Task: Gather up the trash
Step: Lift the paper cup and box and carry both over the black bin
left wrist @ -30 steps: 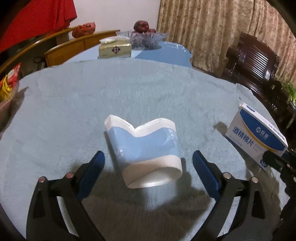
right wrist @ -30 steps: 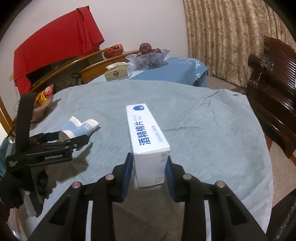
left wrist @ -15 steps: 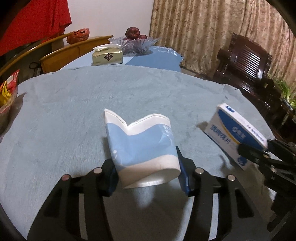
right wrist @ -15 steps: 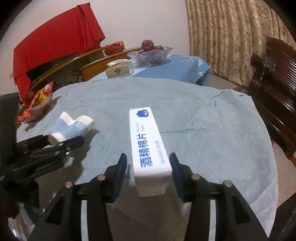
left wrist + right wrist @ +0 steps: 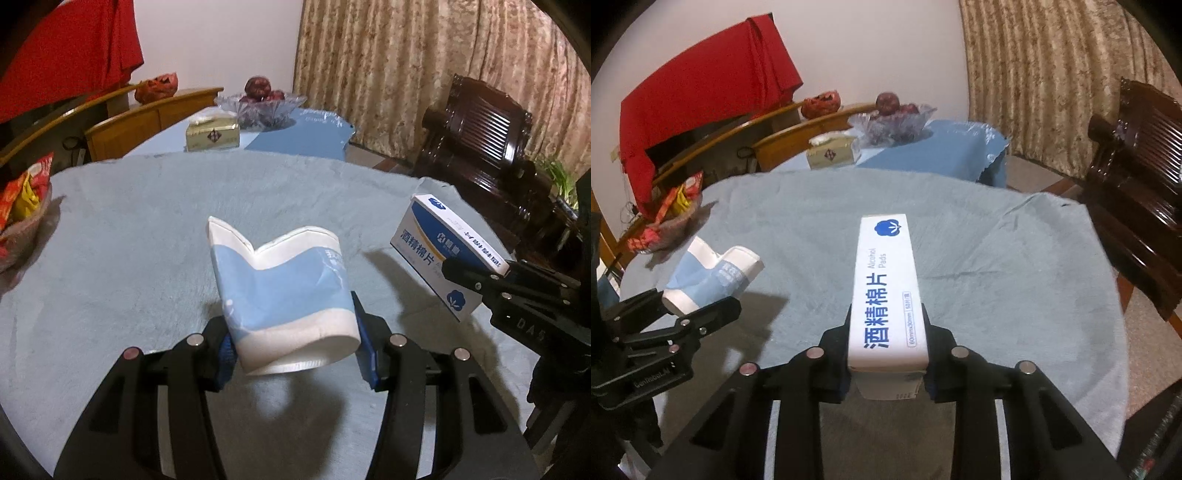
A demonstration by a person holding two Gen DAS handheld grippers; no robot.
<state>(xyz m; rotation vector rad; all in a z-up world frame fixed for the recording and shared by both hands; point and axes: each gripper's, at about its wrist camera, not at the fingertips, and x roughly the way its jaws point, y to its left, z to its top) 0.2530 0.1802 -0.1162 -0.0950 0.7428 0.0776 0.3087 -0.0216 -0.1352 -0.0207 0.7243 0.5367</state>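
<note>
Where a second earlier the crushed paper cup had lain on the grey-blue tablecloth between wide-open jaws, the left gripper now clamped its base at the lower centre of the left wrist frame and held it clear of the cloth, a shadow showing beneath. The right gripper had just been closing its jaws, and they pressed both long sides of the white alcohol pad box, which sat at the lower centre of the right wrist frame, lifted and tilted off the table. With both pieces of trash secured, the pick-up looked finished; carrying them to a bin, none visible here, likely remained. The snack basket stayed at centre left.
</note>
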